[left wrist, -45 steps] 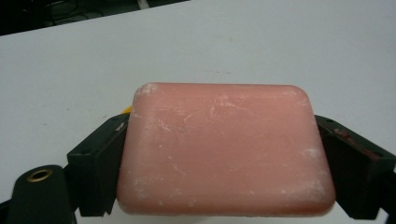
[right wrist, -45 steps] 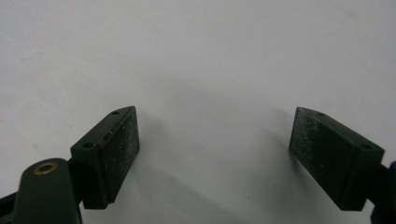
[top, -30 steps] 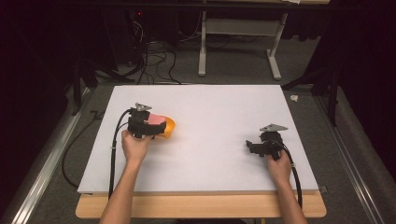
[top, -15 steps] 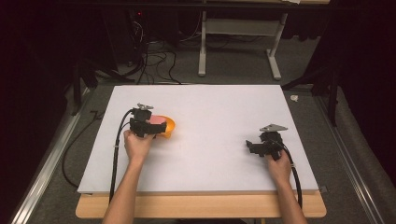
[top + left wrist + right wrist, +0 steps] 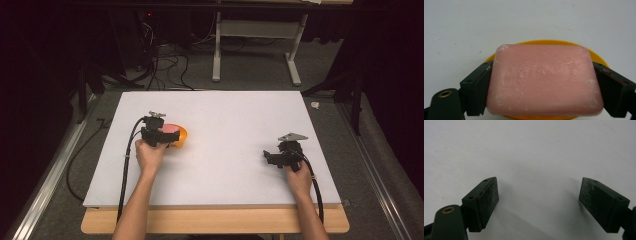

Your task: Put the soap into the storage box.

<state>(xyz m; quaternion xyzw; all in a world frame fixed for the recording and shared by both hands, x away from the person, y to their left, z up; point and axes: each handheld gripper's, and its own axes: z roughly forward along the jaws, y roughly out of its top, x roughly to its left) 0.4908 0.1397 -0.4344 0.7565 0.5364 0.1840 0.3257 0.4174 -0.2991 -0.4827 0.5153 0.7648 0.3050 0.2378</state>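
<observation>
pink soap (image 5: 544, 80) between left jaws

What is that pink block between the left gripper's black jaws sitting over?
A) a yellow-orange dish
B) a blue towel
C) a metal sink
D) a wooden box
A: in the left gripper view the pink soap bar lies between the jaws over a yellow-orange dish.

In the left gripper view, the pink soap bar (image 5: 544, 80) hides most of the orange dish (image 5: 596, 56) beneath it, and the picture's lower edge cuts off the dish's near rim. In the high view, the left gripper (image 5: 167, 136) covers part of the soap, so contact between soap and dish cannot be determined.
</observation>
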